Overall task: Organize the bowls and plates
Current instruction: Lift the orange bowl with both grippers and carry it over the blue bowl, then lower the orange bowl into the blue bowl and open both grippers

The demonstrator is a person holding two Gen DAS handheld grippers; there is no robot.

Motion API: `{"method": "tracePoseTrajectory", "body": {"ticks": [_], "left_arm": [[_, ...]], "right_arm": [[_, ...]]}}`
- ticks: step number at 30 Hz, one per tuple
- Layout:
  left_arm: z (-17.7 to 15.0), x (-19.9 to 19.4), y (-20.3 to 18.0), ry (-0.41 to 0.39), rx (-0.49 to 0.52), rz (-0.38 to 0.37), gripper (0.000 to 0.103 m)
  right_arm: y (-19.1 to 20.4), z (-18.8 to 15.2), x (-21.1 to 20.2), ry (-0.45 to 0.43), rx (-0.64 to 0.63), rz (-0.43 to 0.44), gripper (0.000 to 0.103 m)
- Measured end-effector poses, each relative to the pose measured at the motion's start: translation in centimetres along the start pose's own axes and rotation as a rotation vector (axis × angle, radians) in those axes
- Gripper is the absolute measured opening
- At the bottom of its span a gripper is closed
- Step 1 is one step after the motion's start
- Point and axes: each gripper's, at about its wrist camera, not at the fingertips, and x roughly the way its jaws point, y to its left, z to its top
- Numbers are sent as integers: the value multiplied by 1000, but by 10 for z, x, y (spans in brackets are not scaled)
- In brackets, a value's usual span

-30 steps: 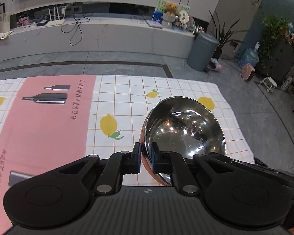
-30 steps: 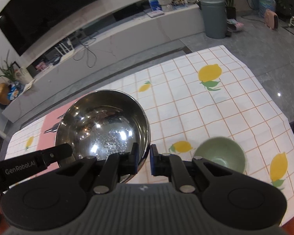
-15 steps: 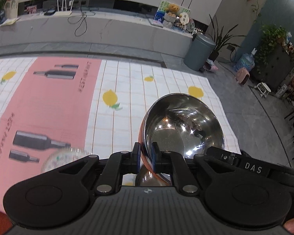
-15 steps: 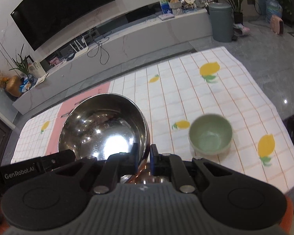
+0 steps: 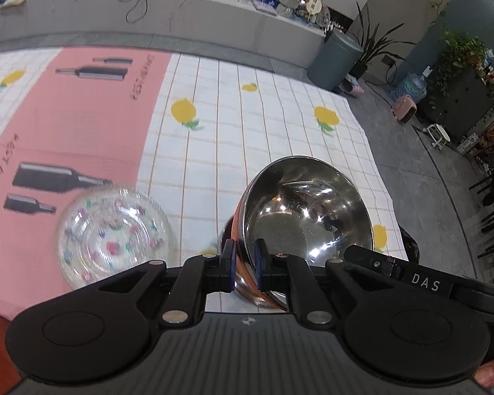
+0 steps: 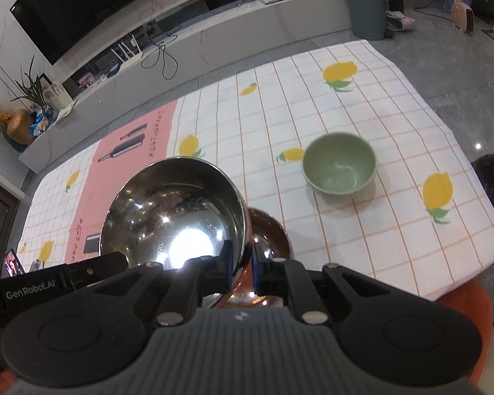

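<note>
Both grippers — left (image 5: 244, 265) and right (image 6: 241, 268) — are clamped on opposite rims of the steel bowl (image 6: 173, 214), held just above a second steel bowl (image 6: 268, 235) directly beneath.

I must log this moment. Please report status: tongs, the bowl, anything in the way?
Left tongs and right tongs both shut on steel bowl rim. Bowl held above tablecloth. Second metal bowl directly beneath; glass plate left, green bowl right.
</note>
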Motion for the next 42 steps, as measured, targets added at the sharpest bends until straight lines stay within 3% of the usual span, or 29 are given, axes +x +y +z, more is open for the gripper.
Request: {"method": "tracePoseTrajectory", "body": {"ticks": [13,25,37,42], "left_arm": [[-4,31,9,80,-55,-3,12],[-3,48,7,114,-32,26,14],[1,52,9,94,-10,20,15],[5,44,14,53,-3,20,15]], "right_arm": [[-12,-7,22,52,21,-40,9],[-17,-6,40,80,25,-68,7],[-19,-3,50,74,19,-89,4],[-23,-2,52,80,38,-93,9]]}}
